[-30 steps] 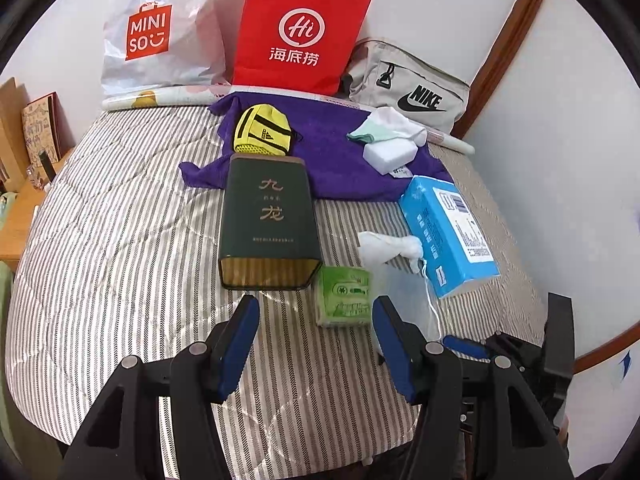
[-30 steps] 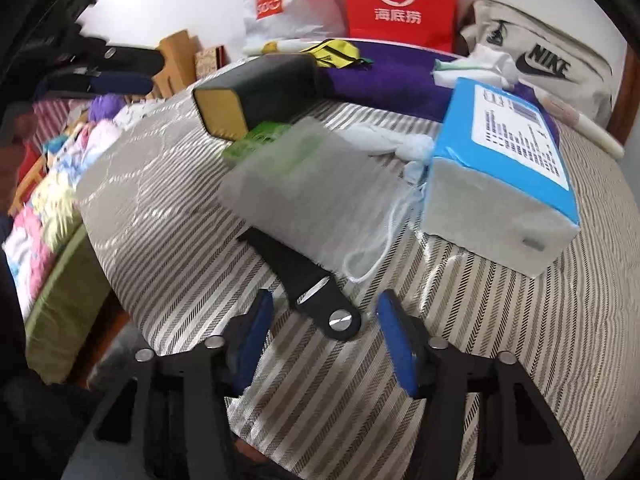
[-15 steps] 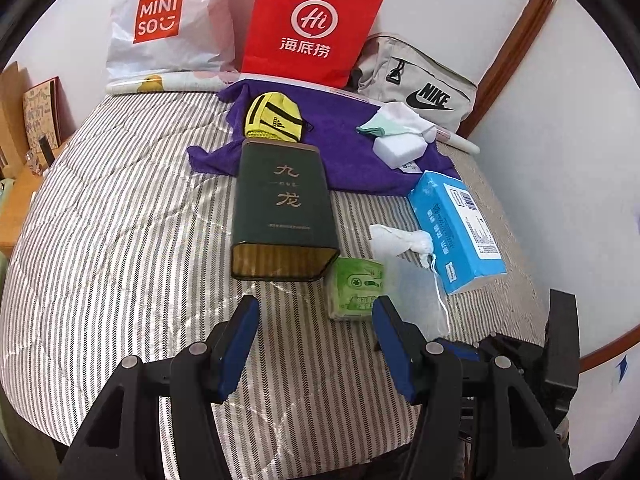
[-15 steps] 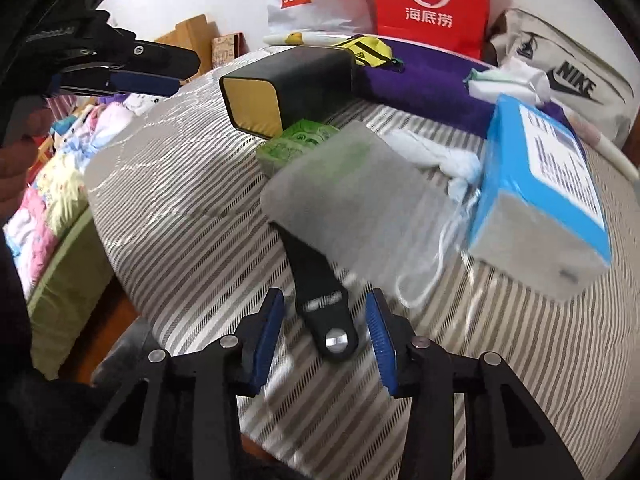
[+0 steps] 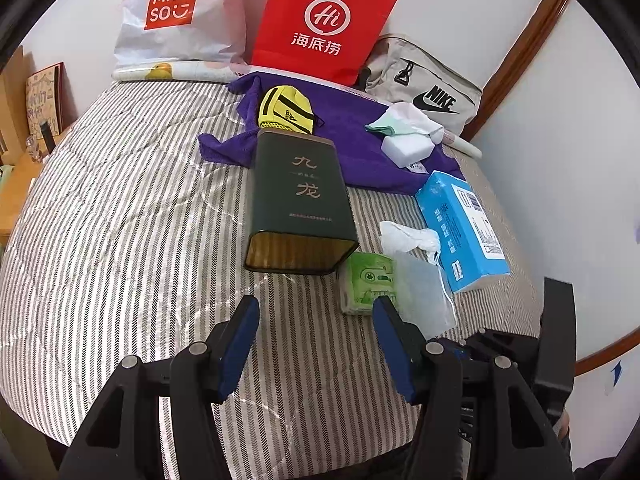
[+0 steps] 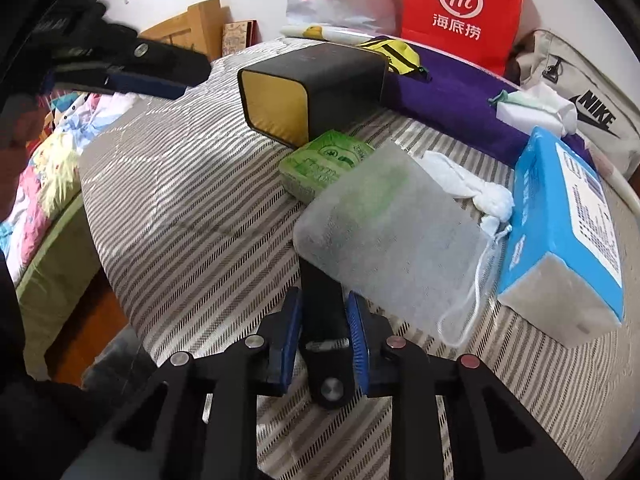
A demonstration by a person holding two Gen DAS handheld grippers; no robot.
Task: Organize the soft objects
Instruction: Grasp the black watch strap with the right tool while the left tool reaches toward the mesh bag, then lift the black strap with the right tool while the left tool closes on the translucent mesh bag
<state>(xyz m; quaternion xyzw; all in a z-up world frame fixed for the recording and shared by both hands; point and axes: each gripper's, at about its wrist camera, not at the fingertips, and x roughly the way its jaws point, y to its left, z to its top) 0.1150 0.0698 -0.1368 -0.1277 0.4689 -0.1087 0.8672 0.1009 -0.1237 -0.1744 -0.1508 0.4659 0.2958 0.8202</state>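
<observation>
My right gripper [image 6: 323, 324] is shut on a flat black strap [image 6: 322, 300] that runs under a translucent drawstring pouch [image 6: 394, 240]. The pouch lies on the striped bed [image 6: 192, 220] between a green tissue pack [image 6: 320, 164] and a blue tissue box [image 6: 568, 232]. A white cloth [image 6: 464, 184] lies behind the pouch. My left gripper [image 5: 316, 340] is open and empty above the bed, just in front of the green tissue pack [image 5: 366, 284] and the pouch [image 5: 424, 296]. A purple towel [image 5: 352, 136] at the back carries a yellow pouch [image 5: 286, 110] and white items [image 5: 406, 136].
A dark green tin [image 5: 300, 200] lies on its side mid-bed. A red paper bag [image 5: 324, 20], a white Miniso bag [image 5: 172, 16] and a grey Nike bag [image 5: 424, 84] line the back wall. The bed edge drops off at the left [image 6: 92, 240].
My right gripper moved forward and closed on the black strap. My left gripper drifted slightly closer to the tin and stayed open.
</observation>
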